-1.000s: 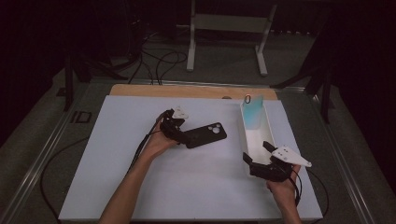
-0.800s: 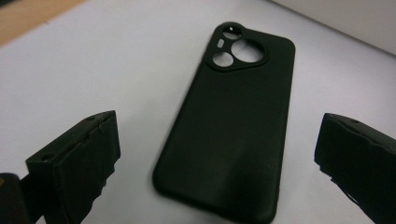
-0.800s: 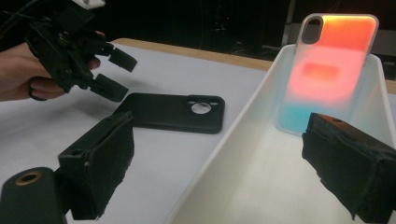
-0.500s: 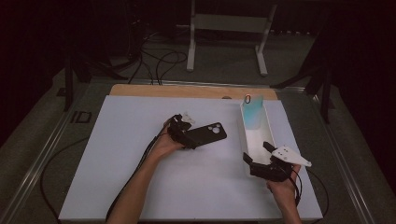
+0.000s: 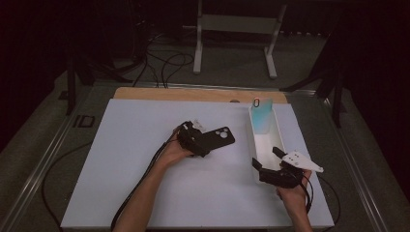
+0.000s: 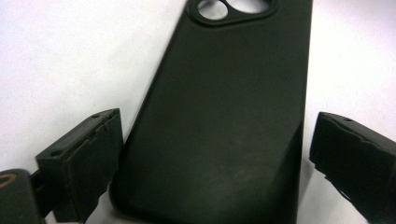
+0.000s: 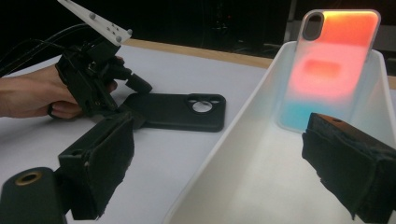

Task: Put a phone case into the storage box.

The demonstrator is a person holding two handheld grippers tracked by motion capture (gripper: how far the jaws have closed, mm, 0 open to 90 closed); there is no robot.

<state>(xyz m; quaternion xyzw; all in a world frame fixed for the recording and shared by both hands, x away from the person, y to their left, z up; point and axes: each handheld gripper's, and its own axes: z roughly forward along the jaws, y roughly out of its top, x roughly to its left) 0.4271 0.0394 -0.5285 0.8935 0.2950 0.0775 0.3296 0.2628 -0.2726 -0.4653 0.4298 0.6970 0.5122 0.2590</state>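
Observation:
A black phone case (image 5: 220, 138) (image 6: 224, 93) lies flat on the white mat, camera cut-out at its far end. My left gripper (image 5: 200, 145) (image 6: 215, 163) is open with a jaw on either side of the case's near end; the left jaw almost touches its edge. A narrow white tray (image 5: 252, 140) (image 7: 233, 140) stands to the right. A translucent orange-and-teal phone case (image 5: 261, 117) (image 7: 334, 70) leans upright against its far end. My right gripper (image 5: 266, 157) (image 7: 224, 168) is open at the tray's near end, straddling its left wall. The right gripper view also shows the black case (image 7: 177, 112).
The white mat (image 5: 121, 169) covers the table, with a wooden strip (image 5: 193, 94) along its back edge. A metal stand (image 5: 237, 24) and loose cables (image 5: 164, 63) are on the floor beyond. A cable trails from the left gripper along the forearm.
My left gripper has moved right along the mat, and its jaws now flank the black case's near end. The right gripper has barely moved.

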